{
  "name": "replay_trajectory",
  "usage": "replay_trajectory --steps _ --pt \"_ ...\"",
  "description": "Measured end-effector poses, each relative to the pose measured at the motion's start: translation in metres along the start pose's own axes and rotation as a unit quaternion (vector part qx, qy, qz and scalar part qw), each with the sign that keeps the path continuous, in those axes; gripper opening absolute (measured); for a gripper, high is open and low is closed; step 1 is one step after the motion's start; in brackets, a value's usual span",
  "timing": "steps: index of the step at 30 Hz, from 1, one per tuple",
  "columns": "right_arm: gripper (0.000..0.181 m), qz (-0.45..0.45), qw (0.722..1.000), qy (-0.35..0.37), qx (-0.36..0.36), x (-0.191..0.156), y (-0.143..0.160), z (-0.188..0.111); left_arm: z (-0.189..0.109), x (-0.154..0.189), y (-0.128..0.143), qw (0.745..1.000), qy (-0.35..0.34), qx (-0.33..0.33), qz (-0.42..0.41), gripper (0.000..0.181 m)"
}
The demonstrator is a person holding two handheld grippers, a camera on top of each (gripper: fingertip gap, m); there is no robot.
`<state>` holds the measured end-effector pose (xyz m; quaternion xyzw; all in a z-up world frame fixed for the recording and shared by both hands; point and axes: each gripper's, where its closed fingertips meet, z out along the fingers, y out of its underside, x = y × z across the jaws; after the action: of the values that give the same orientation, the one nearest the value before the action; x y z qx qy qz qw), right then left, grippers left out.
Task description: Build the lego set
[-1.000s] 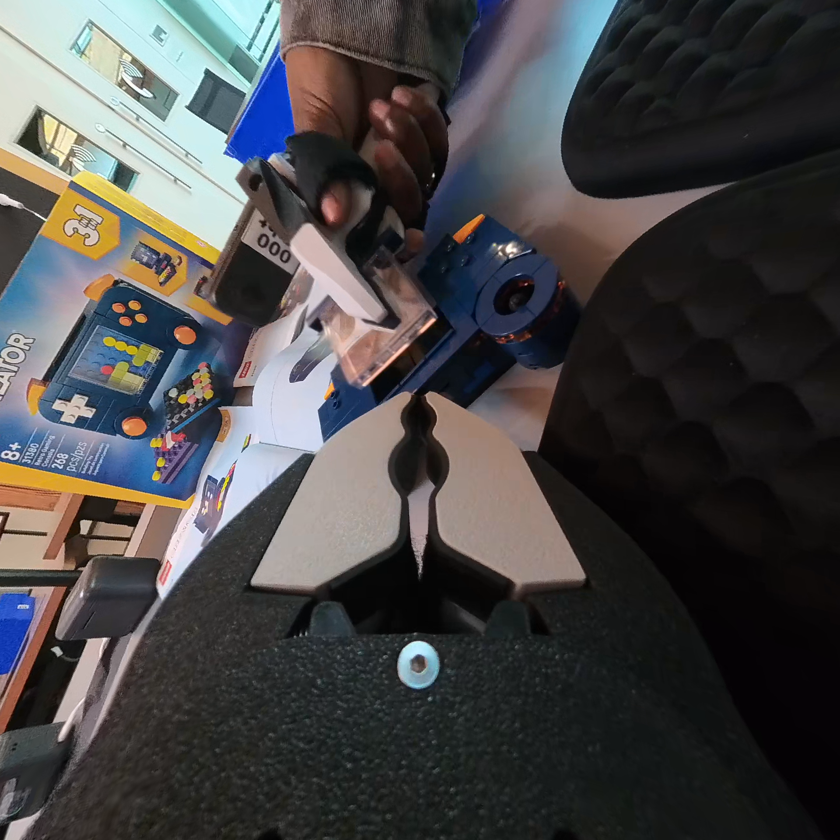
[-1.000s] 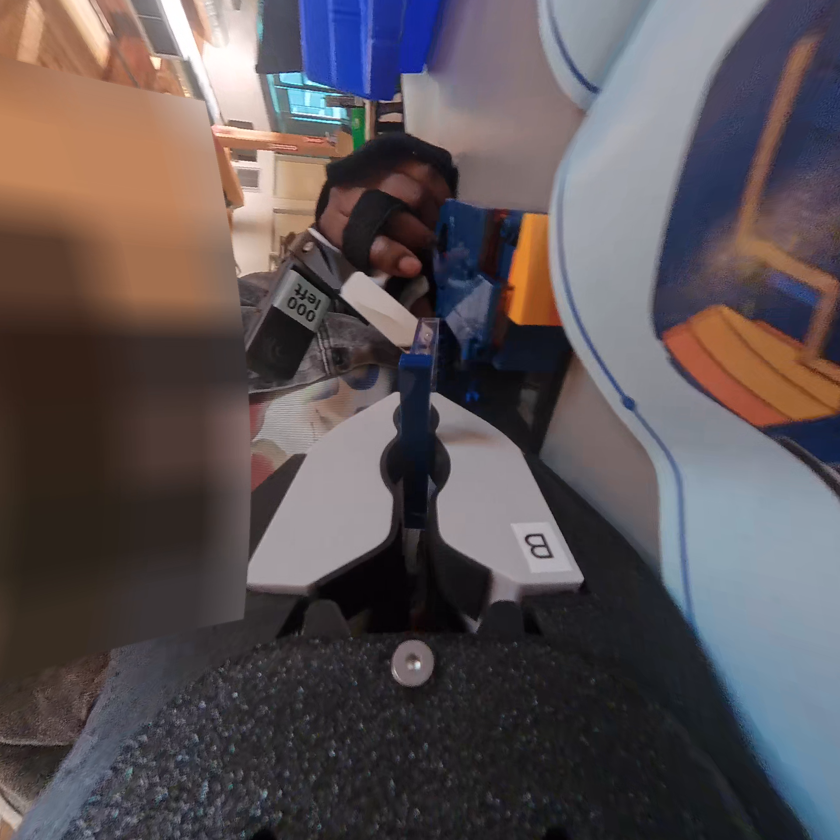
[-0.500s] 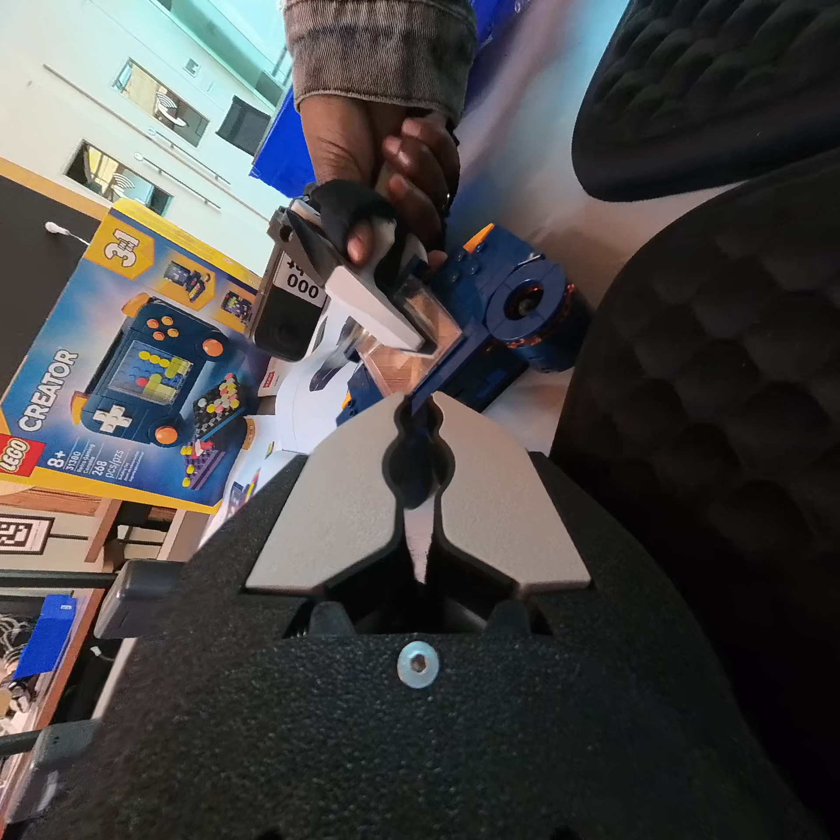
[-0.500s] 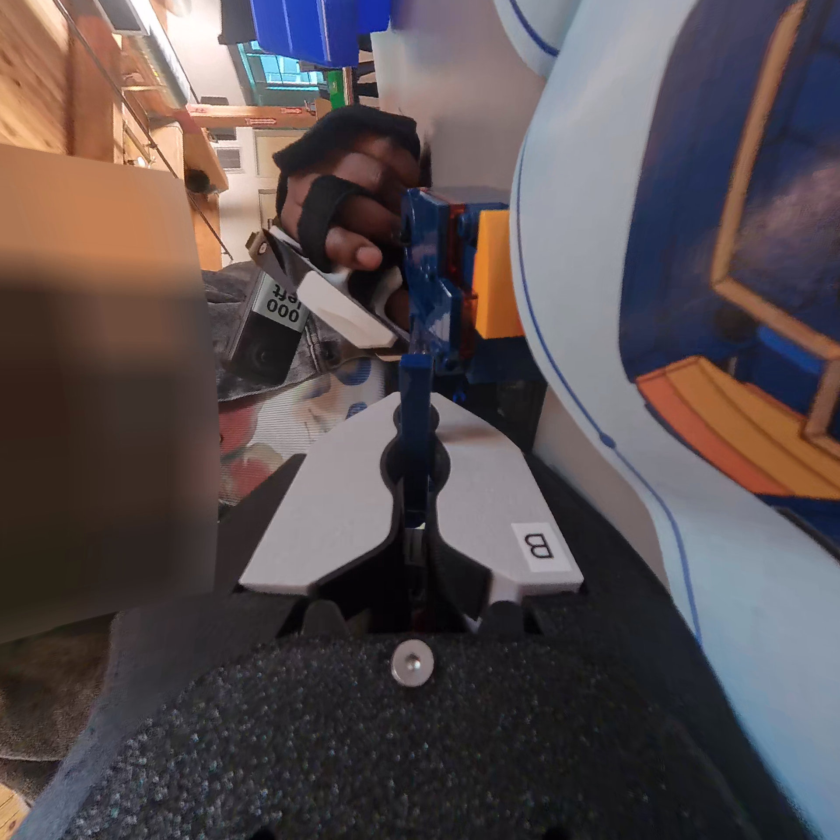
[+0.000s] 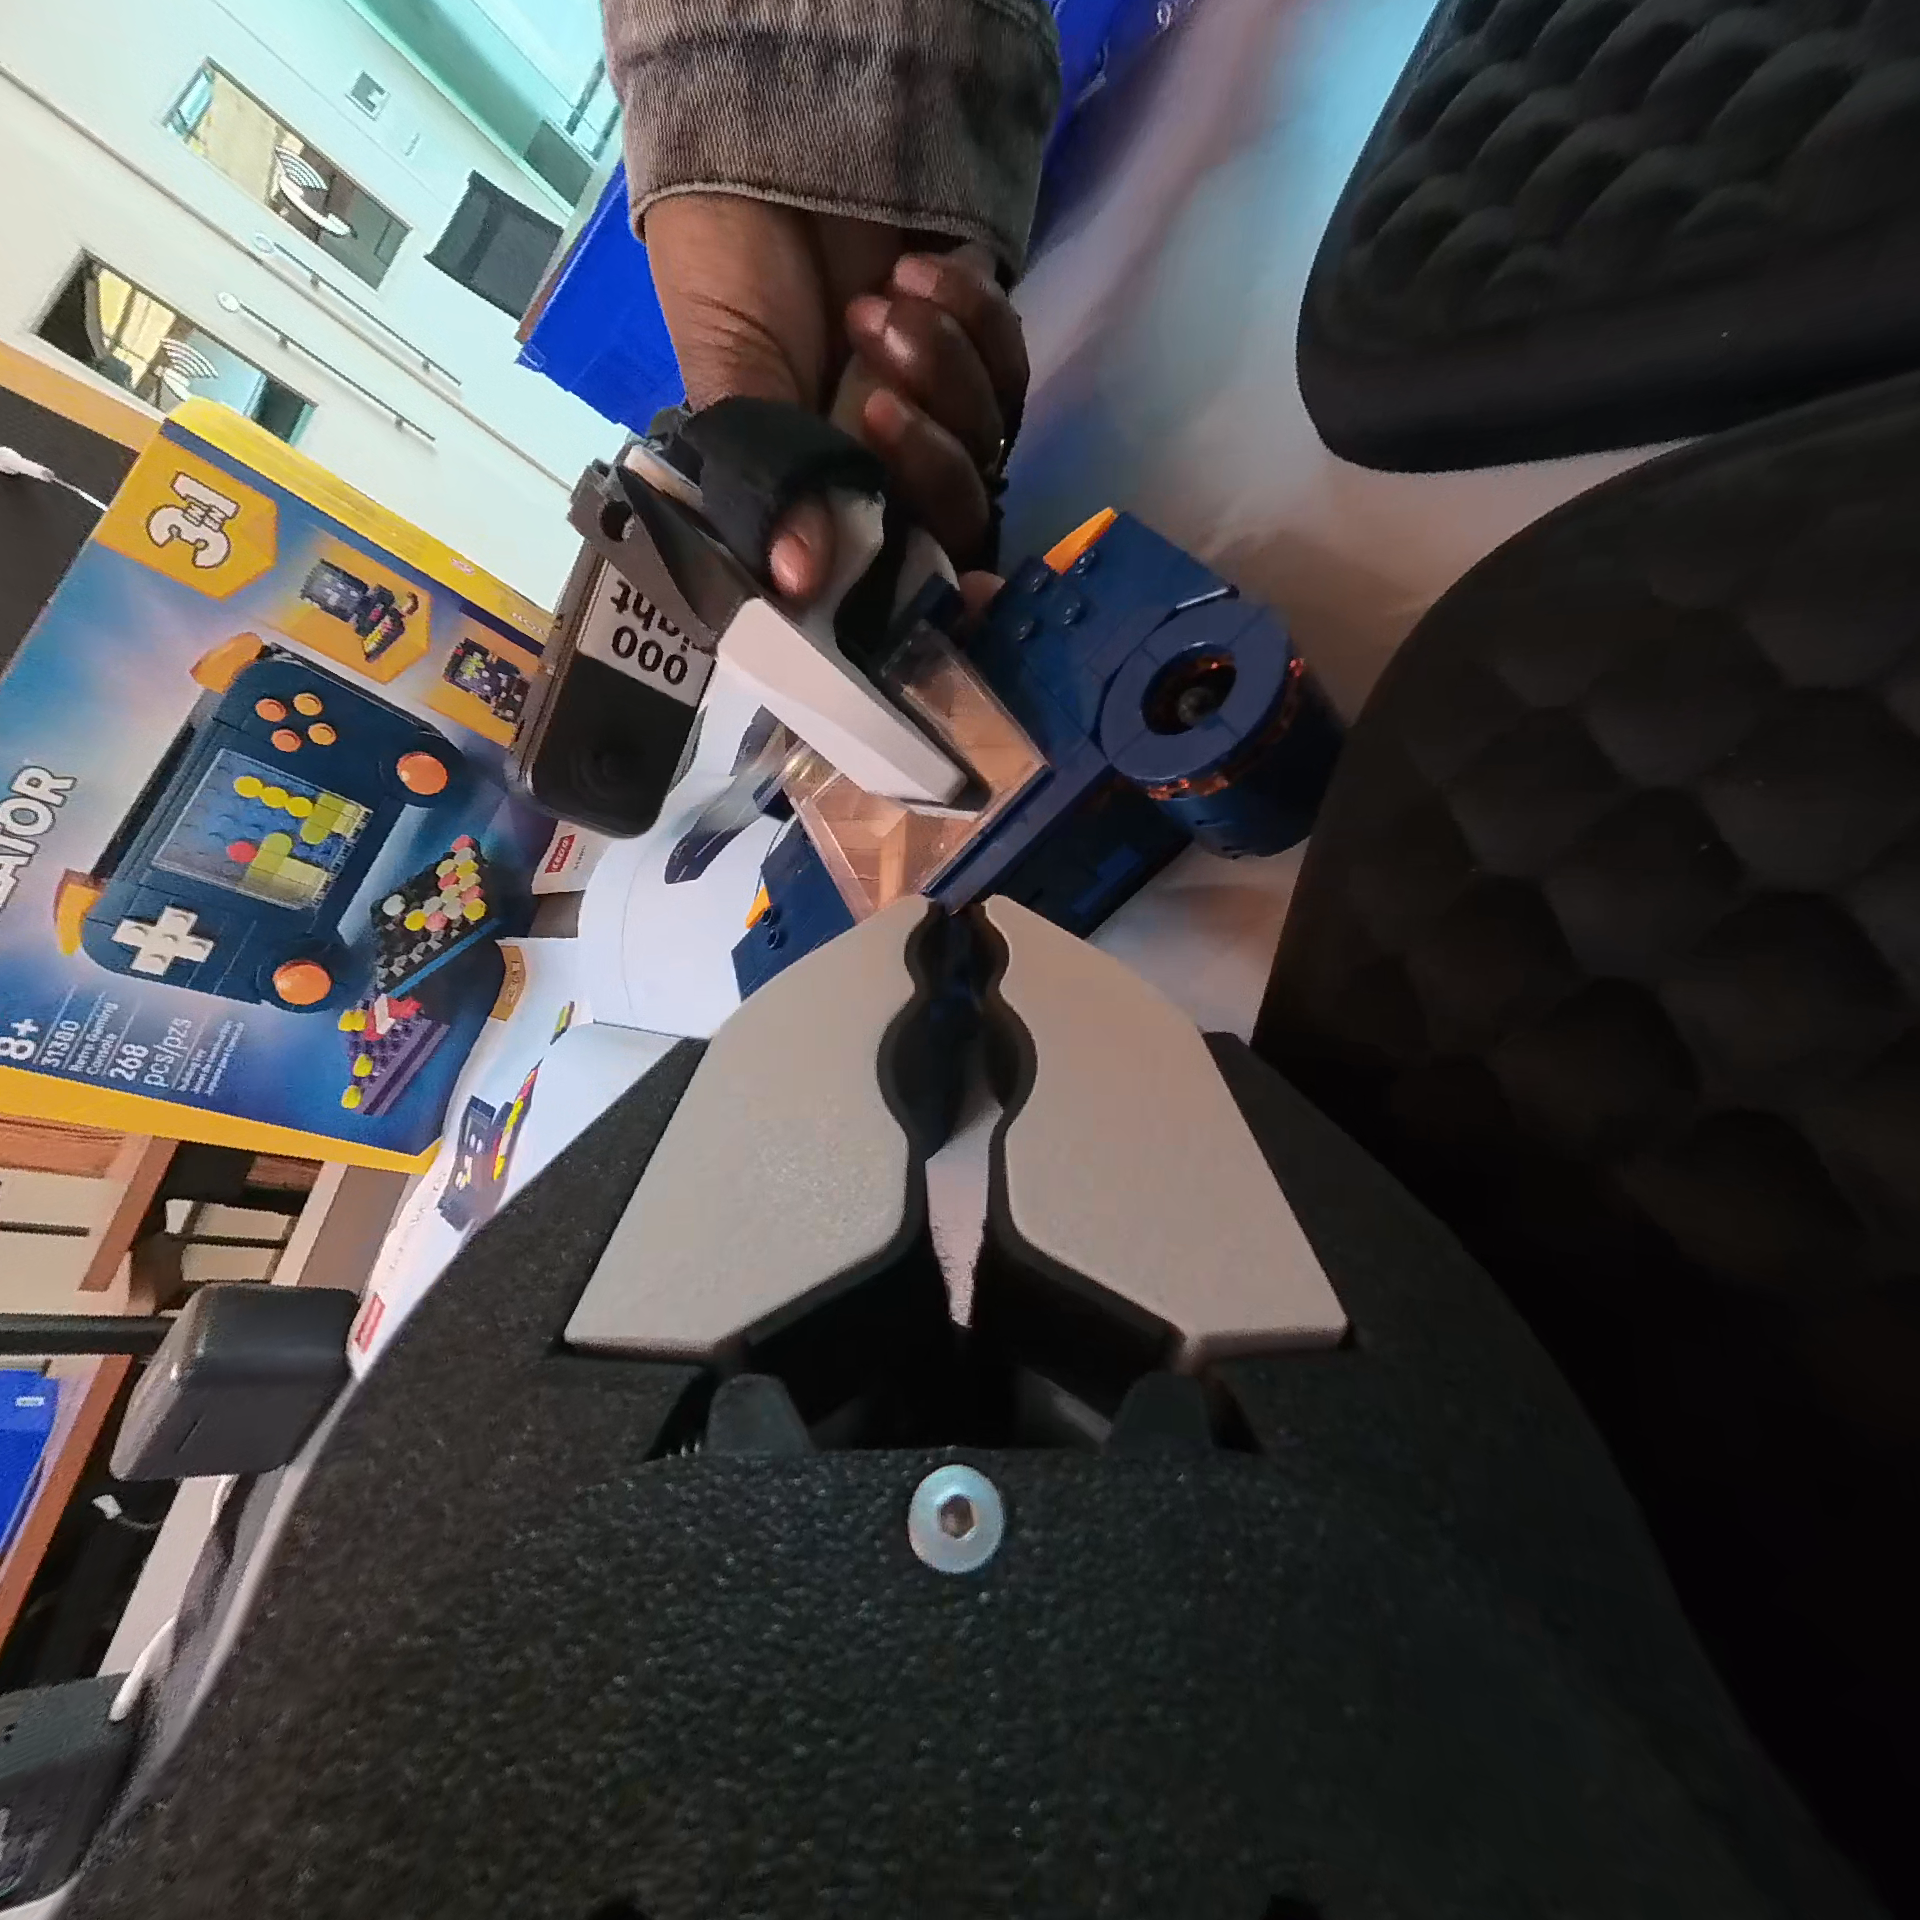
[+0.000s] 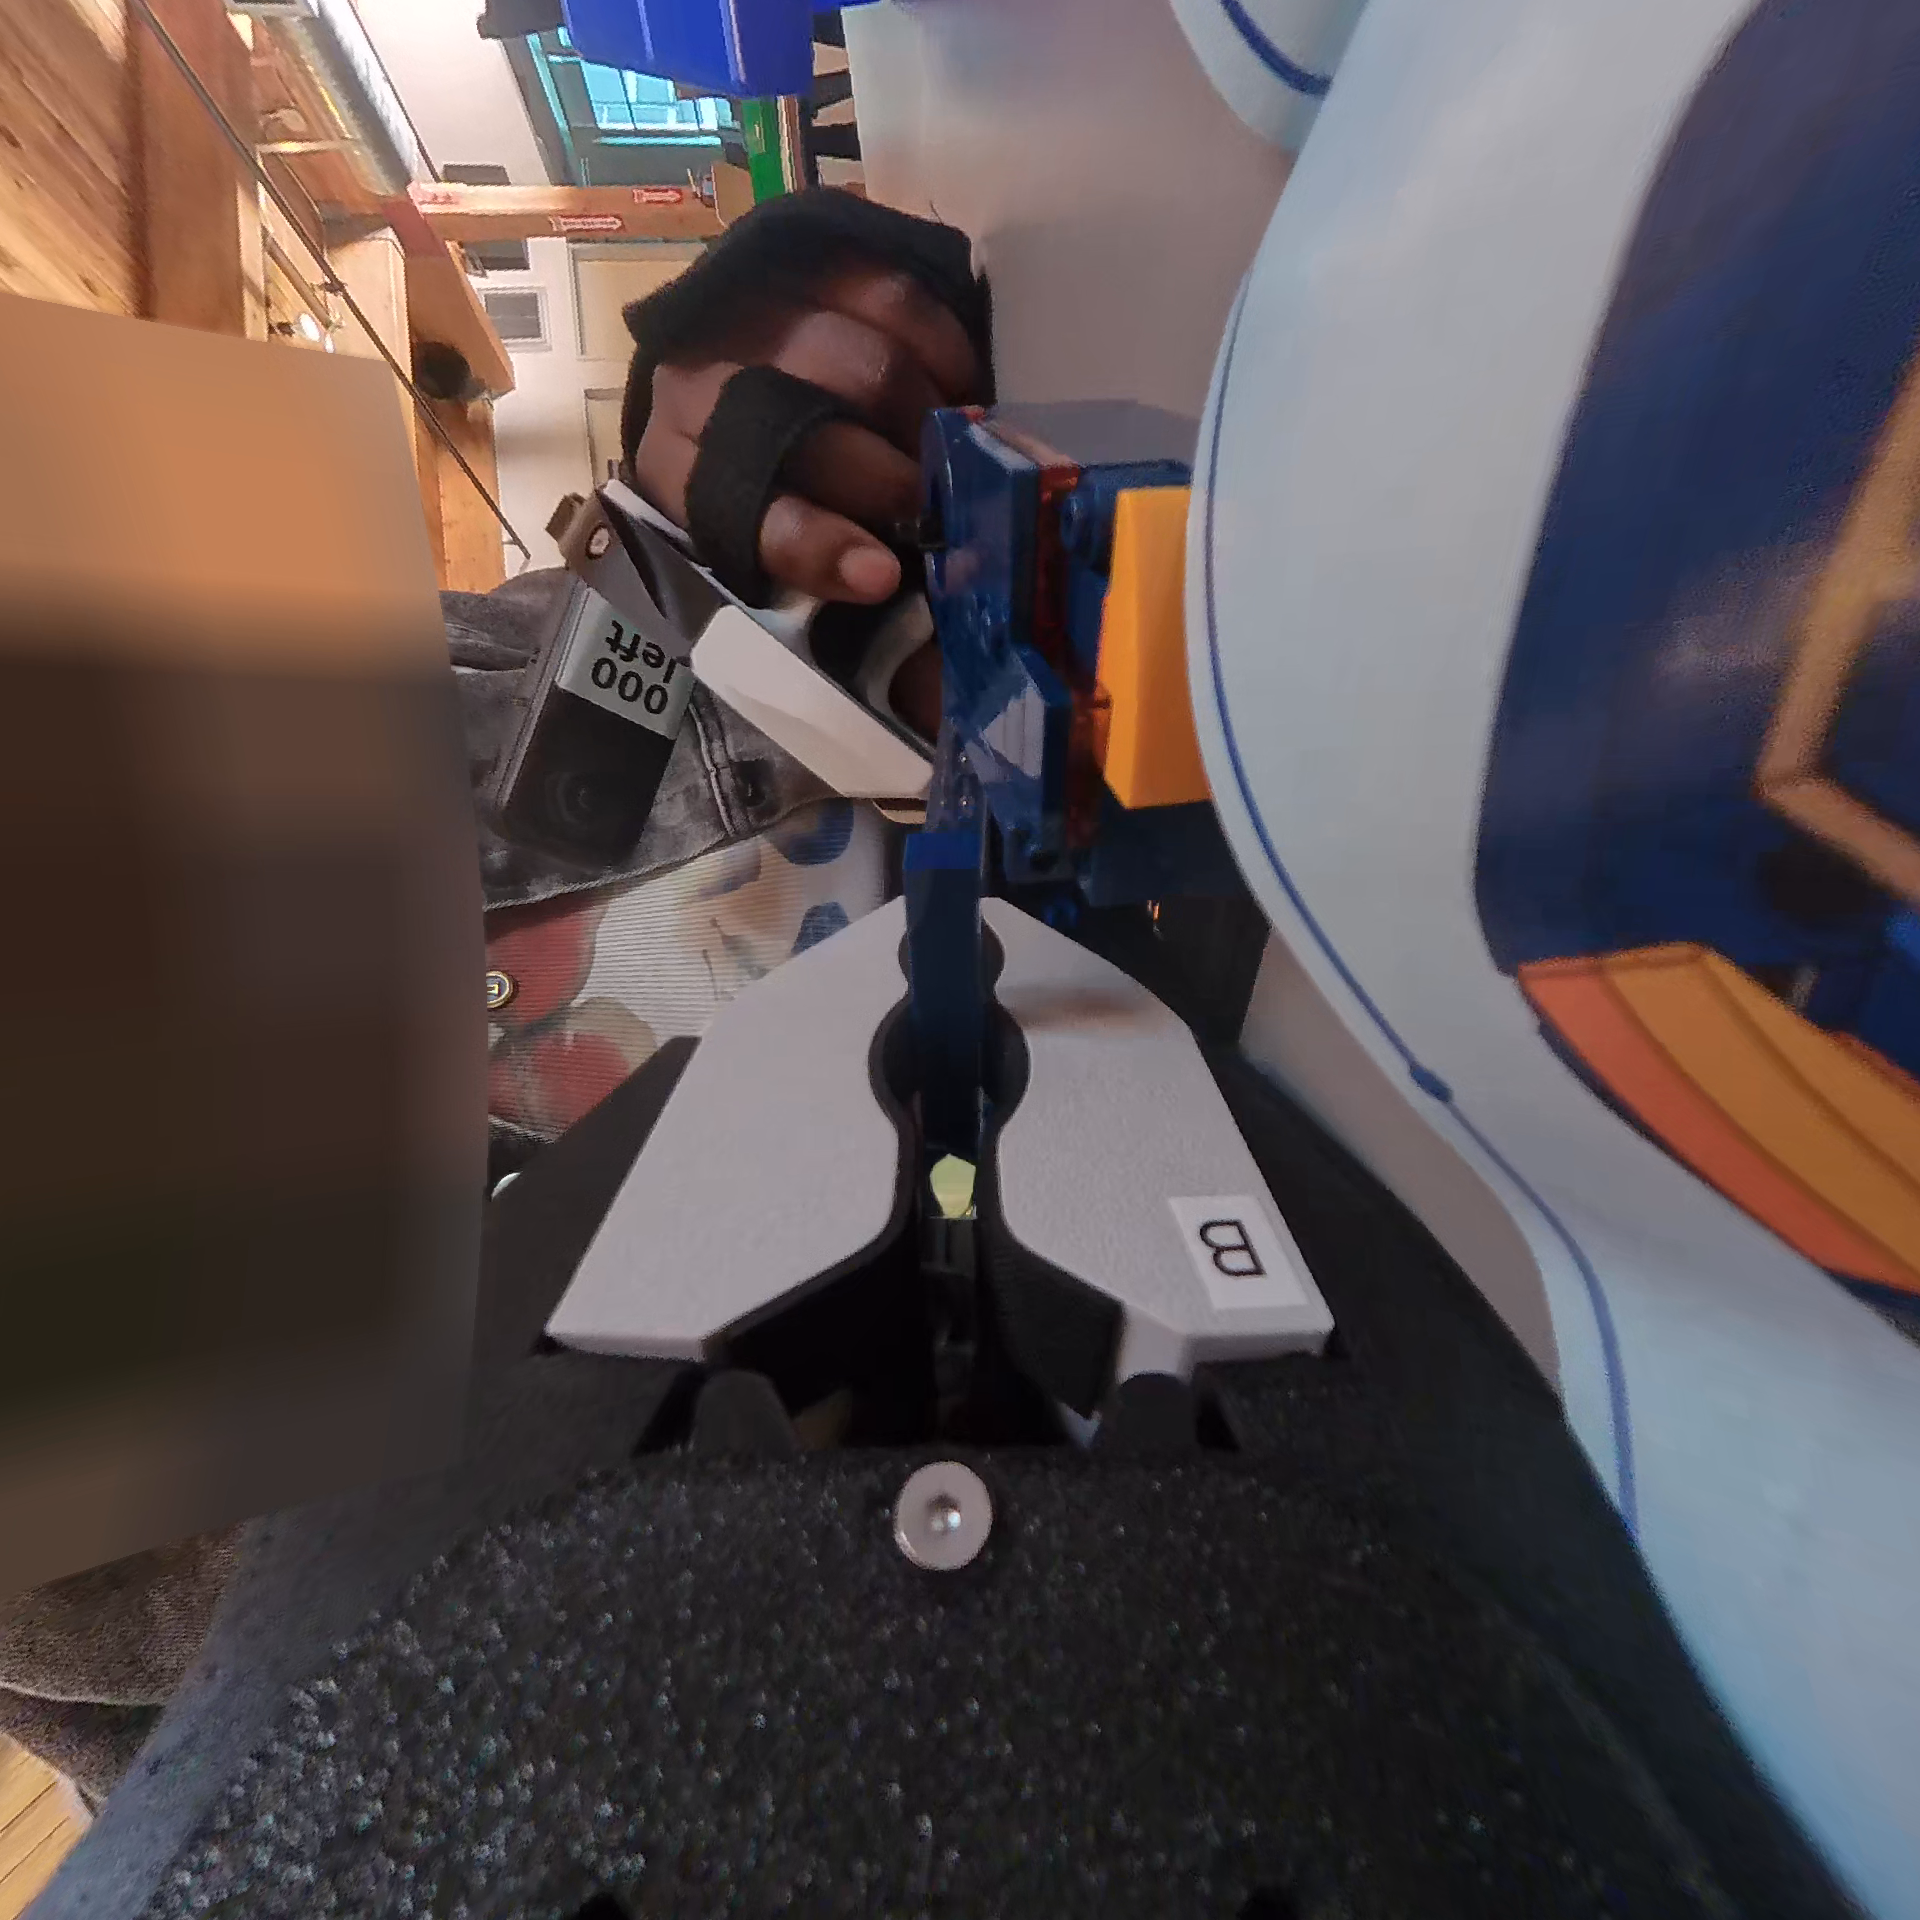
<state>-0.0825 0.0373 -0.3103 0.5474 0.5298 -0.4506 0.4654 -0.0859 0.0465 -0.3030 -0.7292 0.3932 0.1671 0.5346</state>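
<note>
A clear panel in a dark blue frame (image 5: 914, 831) is held in front of the dark blue and orange lego build (image 5: 1143, 665). My right gripper (image 6: 940, 914) is shut on the panel's blue edge (image 6: 940, 987), which shows edge-on between its fingers. In the left wrist view the right gripper (image 5: 966, 779) comes in from the upper left, held by a hand. My left gripper (image 5: 956, 920) is shut, with the frame's lower corner between its tips. The left gripper also shows in the right wrist view (image 6: 914, 784), against the panel beside the build (image 6: 1049, 623).
The lego box (image 5: 239, 748) stands at the left. The open instruction booklet (image 5: 665, 935) lies by the build and fills the right of the right wrist view (image 6: 1558, 727). A black padded chair (image 5: 1610, 831) crowds the right side. The tips of both grippers are at nearly the same place.
The right gripper has brought the panel down and closer to the build. The panel's blue corner has come between my left gripper's tips, where the slot showed white before.
</note>
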Motion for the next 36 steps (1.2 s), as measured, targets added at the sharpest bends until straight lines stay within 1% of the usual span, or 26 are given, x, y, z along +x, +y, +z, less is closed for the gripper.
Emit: replay_trajectory --steps 2,4,5,8,10,11,12,14,15,16,17,18,20,21,22,25,26,27,36 --pt "0.004 -0.001 1.000 0.001 -0.005 0.000 0.000 0.001 -0.001 -0.005 0.000 1.000 -0.015 -0.001 0.010 0.013" --pt "0.004 -0.005 1.000 -0.001 -0.004 0.000 0.000 0.002 -0.002 -0.015 0.000 0.999 -0.034 0.004 0.025 0.034" --pt "0.004 -0.007 1.000 -0.001 -0.004 -0.001 0.000 0.002 -0.001 -0.015 0.002 0.999 -0.028 -0.001 0.036 0.045" --pt "0.004 -0.008 1.000 -0.002 -0.012 -0.001 0.000 0.004 0.004 -0.005 0.001 0.996 0.030 0.001 0.084 0.044" --pt "0.004 -0.008 1.000 -0.002 -0.013 -0.001 0.000 0.003 0.007 -0.004 0.000 0.989 0.054 0.005 0.137 0.049" --pt "0.004 -0.009 1.000 -0.001 -0.013 0.000 -0.001 0.003 0.009 -0.008 -0.001 0.988 0.056 0.008 0.144 0.056" --pt "0.007 -0.010 1.000 -0.002 -0.012 0.000 -0.001 0.002 0.010 -0.014 -0.002 0.989 0.051 0.008 0.138 0.068" --pt "0.007 -0.011 1.000 -0.002 -0.011 0.000 -0.001 0.003 0.013 -0.028 -0.004 0.991 0.044 0.000 0.123 0.096" --pt "0.004 -0.012 1.000 -0.002 -0.013 -0.001 0.000 0.003 0.015 -0.030 -0.003 0.991 0.053 -0.006 0.121 0.104" --pt "0.004 -0.012 1.000 -0.002 -0.017 -0.001 0.000 0.004 0.017 -0.031 -0.002 0.989 0.070 -0.014 0.126 0.115" --pt "0.004 -0.012 1.000 -0.002 -0.022 -0.001 0.000 0.005 0.021 -0.030 0.001 0.987 0.089 -0.031 0.132 0.118" --pt "0.004 -0.013 1.000 -0.003 -0.024 -0.001 0.000 0.006 0.024 -0.029 0.001 0.985 0.110 -0.032 0.131 0.119" --pt "0.004 -0.015 1.000 -0.003 -0.026 -0.001 -0.001 0.007 0.027 -0.020 0.000 0.975 0.171 -0.023 0.136 0.112" --pt "0.005 -0.017 1.000 -0.003 -0.026 -0.002 -0.001 0.007 0.026 -0.013 0.002 0.969 0.208 -0.025 0.133 0.102" --pt "0.004 -0.019 1.000 -0.003 -0.025 -0.002 -0.002 0.007 0.027 -0.009 0.003 0.963 0.236 -0.028 0.124 0.097" --pt "0.005 -0.024 0.999 -0.003 -0.022 -0.002 -0.003 0.008 0.027 -0.003 0.005 0.952 0.280 -0.021 0.122 0.091" --pt "0.004 -0.025 0.999 -0.003 -0.022 -0.002 -0.003 0.008 0.026 0.000 0.005 0.947 0.295 -0.020 0.124 0.084" --pt "0.004 -0.026 0.999 -0.003 -0.022 -0.002 -0.003 0.008 0.025 0.002 0.006 0.944 0.306 -0.021 0.122 0.081" --pt "0.007 -0.034 0.999 0.016 -0.016 0.001 -0.004 0.008 0.023 0.003 0.010 0.941 0.319 -0.014 0.109 0.079"
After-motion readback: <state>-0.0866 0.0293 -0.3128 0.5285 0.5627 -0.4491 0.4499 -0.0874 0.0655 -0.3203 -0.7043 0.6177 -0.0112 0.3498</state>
